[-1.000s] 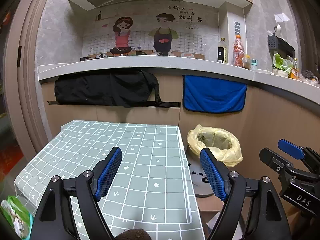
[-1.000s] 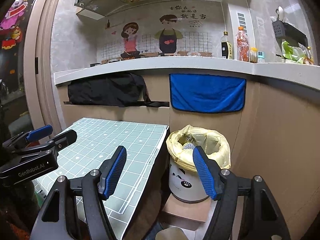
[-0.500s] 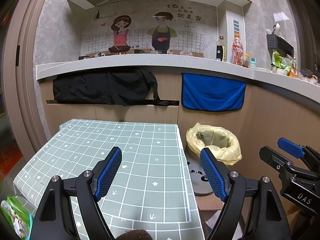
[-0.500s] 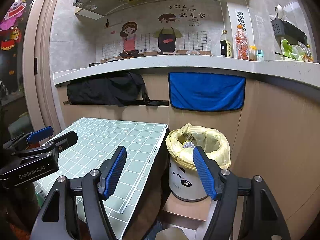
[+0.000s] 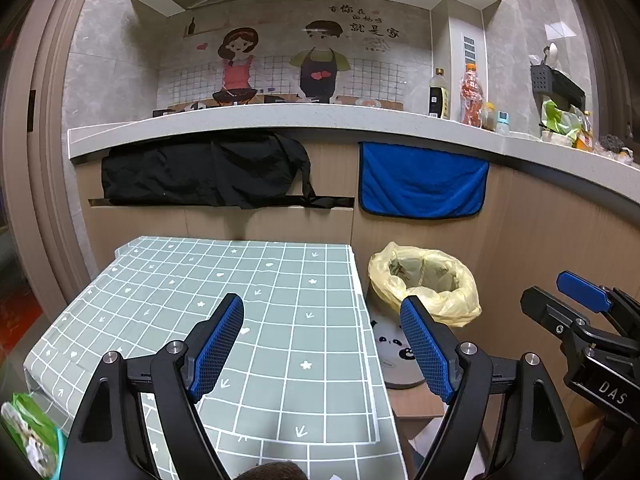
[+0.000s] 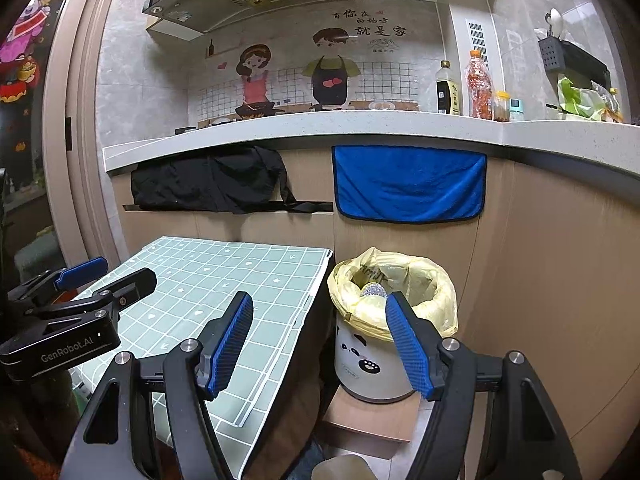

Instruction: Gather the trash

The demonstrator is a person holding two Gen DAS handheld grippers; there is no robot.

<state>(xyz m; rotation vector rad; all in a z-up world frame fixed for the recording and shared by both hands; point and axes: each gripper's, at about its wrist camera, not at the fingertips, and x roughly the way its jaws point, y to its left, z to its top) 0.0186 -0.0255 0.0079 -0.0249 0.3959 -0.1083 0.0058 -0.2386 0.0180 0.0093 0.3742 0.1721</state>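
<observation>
Kitchen cabinets under a pale stone counter form the background; before them stands a low worktop covered in a green grid-patterned cloth (image 5: 256, 320), bare of any visible litter. Beside its right edge, a white panda-printed bin lined with a yellow plastic bag (image 6: 392, 312) sits on a small wooden block, placed within easy reach for deposits. Left gripper (image 5: 322, 346) and right gripper (image 6: 318, 344) hover with jaws wide apart, holding nothing. Crumpled trash, including a silvery ball (image 6: 374, 290), lies inside the bag; deeper contents are hidden. A green packet (image 5: 28, 432) is cut off at the frame edge.
</observation>
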